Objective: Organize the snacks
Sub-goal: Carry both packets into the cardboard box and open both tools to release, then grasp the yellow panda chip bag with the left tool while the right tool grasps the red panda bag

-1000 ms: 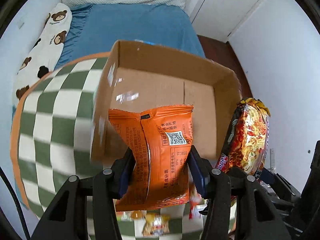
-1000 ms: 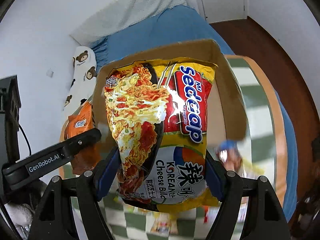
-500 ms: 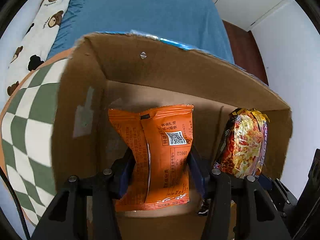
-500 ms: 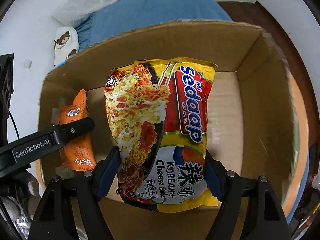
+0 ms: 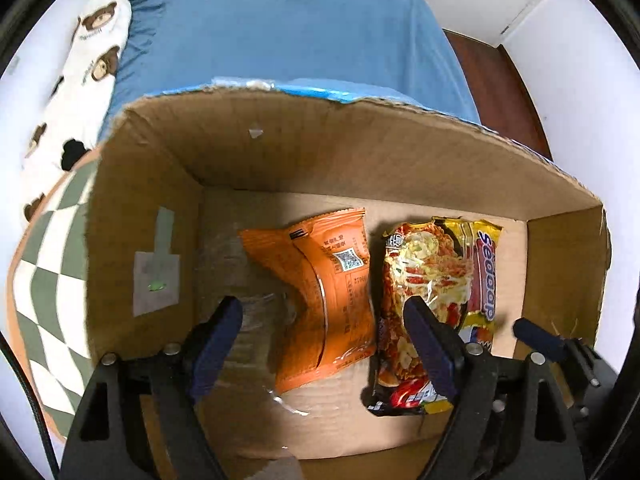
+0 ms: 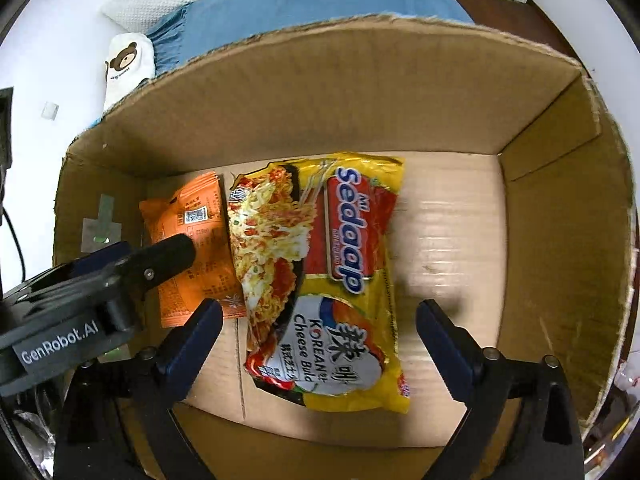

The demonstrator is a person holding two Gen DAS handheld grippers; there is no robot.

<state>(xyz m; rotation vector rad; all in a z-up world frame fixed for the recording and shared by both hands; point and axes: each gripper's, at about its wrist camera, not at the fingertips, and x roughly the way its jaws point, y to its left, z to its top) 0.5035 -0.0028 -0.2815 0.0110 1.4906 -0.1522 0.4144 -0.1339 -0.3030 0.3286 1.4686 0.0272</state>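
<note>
An orange snack packet [image 5: 320, 300] lies on the floor of an open cardboard box [image 5: 280, 148]. Beside it, to the right, lies a yellow and red noodle packet [image 5: 436, 280]. My left gripper [image 5: 320, 320] hangs over the orange packet, its jaws opening and its pads clear of the packet. In the right wrist view the noodle packet [image 6: 320, 280] rests flat with the orange packet [image 6: 192, 248] at its left. My right gripper [image 6: 320, 328] stands above the noodle packet, jaws opening, pads apart from it. The left gripper's arm [image 6: 100, 280] crosses the orange packet.
The box [image 6: 560, 220] sits on a green and white checked cloth [image 5: 52, 280]. Behind it is a bed with a blue sheet [image 5: 280, 32] and a bear-print pillow [image 5: 80, 72]. The right half of the box floor [image 6: 448, 232] is bare cardboard.
Both grippers came down into the box with their packets. Then both jaws spread and the orange packet and the noodle packet dropped onto the box floor.
</note>
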